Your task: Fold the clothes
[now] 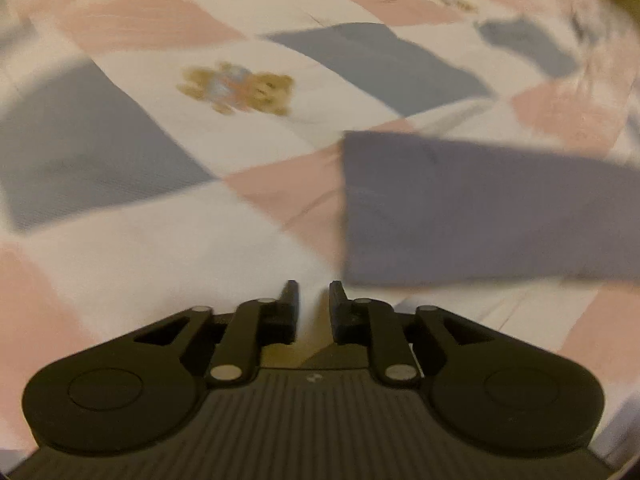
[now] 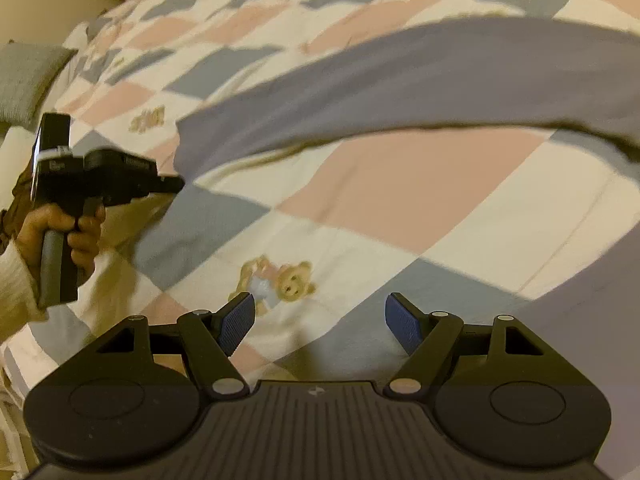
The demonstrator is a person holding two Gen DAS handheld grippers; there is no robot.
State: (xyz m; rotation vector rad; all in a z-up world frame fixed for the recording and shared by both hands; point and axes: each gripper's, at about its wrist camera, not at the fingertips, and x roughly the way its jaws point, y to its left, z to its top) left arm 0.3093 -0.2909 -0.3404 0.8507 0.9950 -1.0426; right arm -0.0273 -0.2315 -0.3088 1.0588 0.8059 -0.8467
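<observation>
A long grey-purple garment (image 1: pixel 480 208) lies on the bed to the right of my left gripper (image 1: pixel 314 288), its cut end just beyond the right fingertip. The jaws stand a narrow gap apart with nothing between them. In the right wrist view the same garment (image 2: pixel 400 80) stretches across the quilt as a band, and the left gripper (image 2: pixel 170 184) points at its left end from the side. My right gripper (image 2: pixel 320 308) hangs wide open over a teddy bear patch, with nothing between its blue pads (image 2: pixel 238 322). More grey-purple cloth (image 2: pixel 600 312) shows at the lower right.
The bed is covered by a patchwork quilt (image 2: pixel 400 184) of pink, blue-grey and white squares with teddy bears (image 1: pixel 240 88). A hand (image 2: pixel 76 232) in a cream sleeve holds the left gripper's handle. A grey pillow (image 2: pixel 24 80) and a wall are at the left.
</observation>
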